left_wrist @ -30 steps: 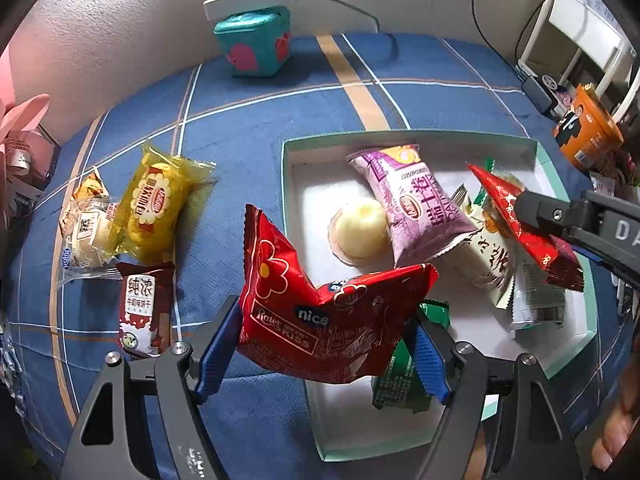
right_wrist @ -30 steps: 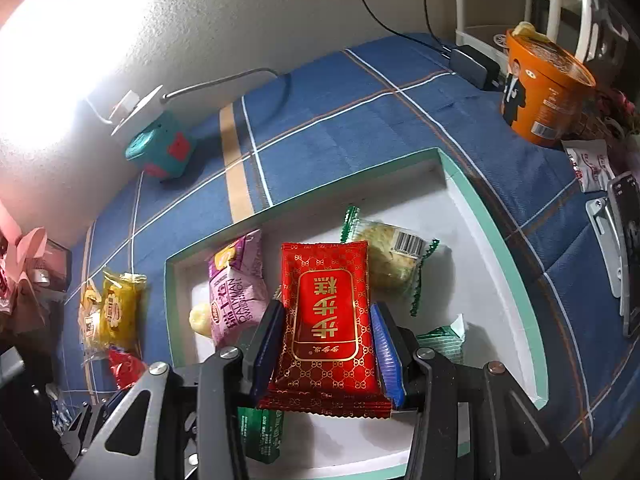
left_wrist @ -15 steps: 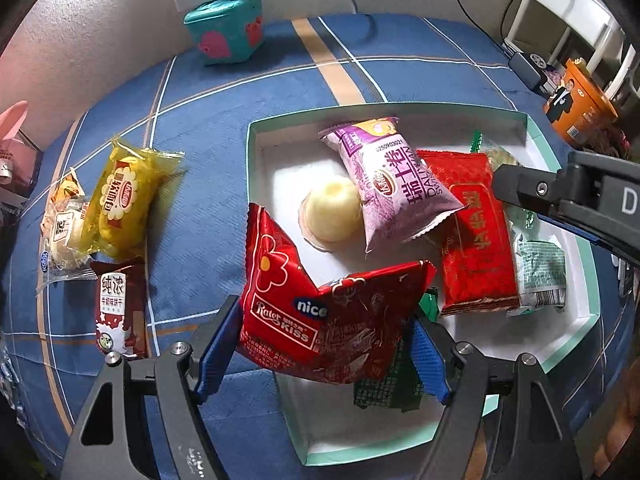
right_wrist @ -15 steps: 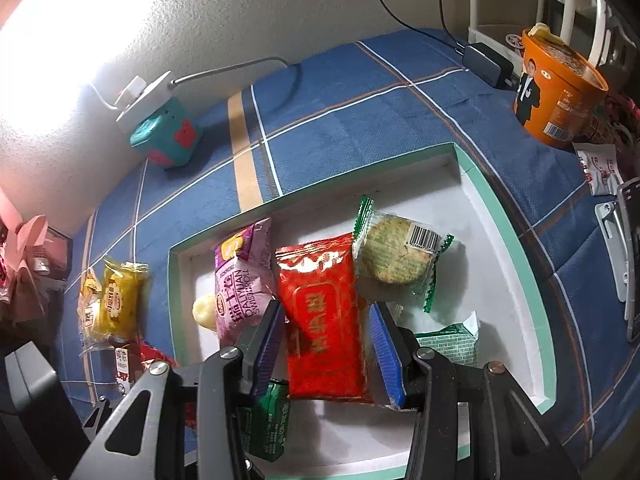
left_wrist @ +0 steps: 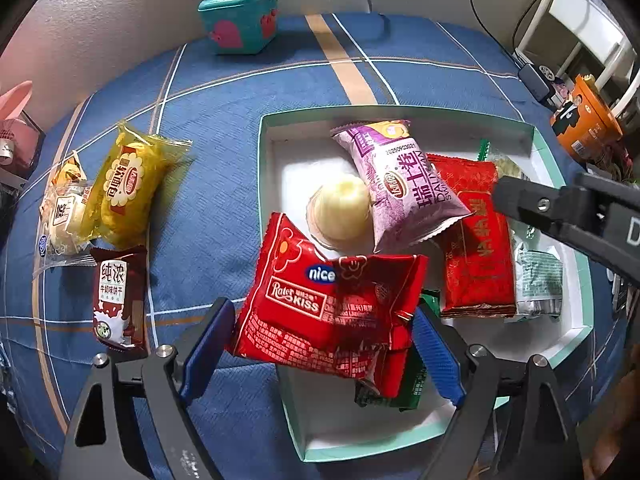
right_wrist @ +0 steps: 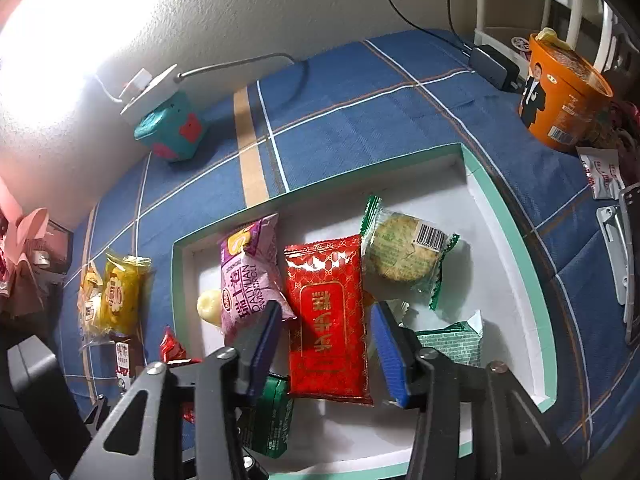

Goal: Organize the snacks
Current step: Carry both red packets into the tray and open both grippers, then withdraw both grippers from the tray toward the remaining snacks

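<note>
Red Kiss packet (left_wrist: 328, 300) overlaps the tray's left rim (left_wrist: 264, 184) (far right corner bare).

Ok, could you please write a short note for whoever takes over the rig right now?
Left gripper: jaws just opened, gap at the left pad; Kiss pack between them, over the tray edge.
Right gripper: jaws just opened, clear of the red pack lying in the tray.
Done: purple roll, jelly, cookie, green packs also in the tray.
Left: yellow pack, brown pack, clear pack on the cloth.
</note>
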Action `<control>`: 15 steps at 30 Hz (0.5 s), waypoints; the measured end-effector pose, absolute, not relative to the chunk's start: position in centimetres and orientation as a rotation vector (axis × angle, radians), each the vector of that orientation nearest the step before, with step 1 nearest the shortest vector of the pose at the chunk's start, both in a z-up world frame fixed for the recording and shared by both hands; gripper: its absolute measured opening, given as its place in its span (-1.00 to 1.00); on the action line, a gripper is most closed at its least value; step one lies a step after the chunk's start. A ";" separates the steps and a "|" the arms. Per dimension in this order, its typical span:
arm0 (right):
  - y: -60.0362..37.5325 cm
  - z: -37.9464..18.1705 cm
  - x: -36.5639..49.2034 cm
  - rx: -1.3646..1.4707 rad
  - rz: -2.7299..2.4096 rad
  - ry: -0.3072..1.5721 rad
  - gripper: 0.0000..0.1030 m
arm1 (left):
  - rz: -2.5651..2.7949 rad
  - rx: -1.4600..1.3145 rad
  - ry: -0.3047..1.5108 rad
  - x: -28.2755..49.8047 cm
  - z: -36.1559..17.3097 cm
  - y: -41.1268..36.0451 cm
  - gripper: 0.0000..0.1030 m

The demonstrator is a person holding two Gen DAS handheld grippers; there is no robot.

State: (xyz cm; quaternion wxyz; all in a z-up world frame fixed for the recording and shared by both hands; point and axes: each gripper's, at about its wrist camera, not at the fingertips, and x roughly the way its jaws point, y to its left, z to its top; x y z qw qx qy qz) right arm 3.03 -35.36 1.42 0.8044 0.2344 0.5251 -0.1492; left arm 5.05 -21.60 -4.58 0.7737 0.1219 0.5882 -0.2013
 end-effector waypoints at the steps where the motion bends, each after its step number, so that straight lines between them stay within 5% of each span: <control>1: -35.3 1.4 3.0 0.501 -0.318 1.126 0.18 | -0.436 0.259 1.276 5.0 -4.4 -21.5 0.74; 9: -35.1 1.4 3.3 0.480 -0.309 1.134 0.46 | -0.362 0.197 1.273 6.1 -2.5 -19.3 0.80; 15: -34.5 1.6 3.5 0.454 -0.303 1.138 0.48 | -0.263 0.052 1.274 7.7 -1.4 -15.8 0.86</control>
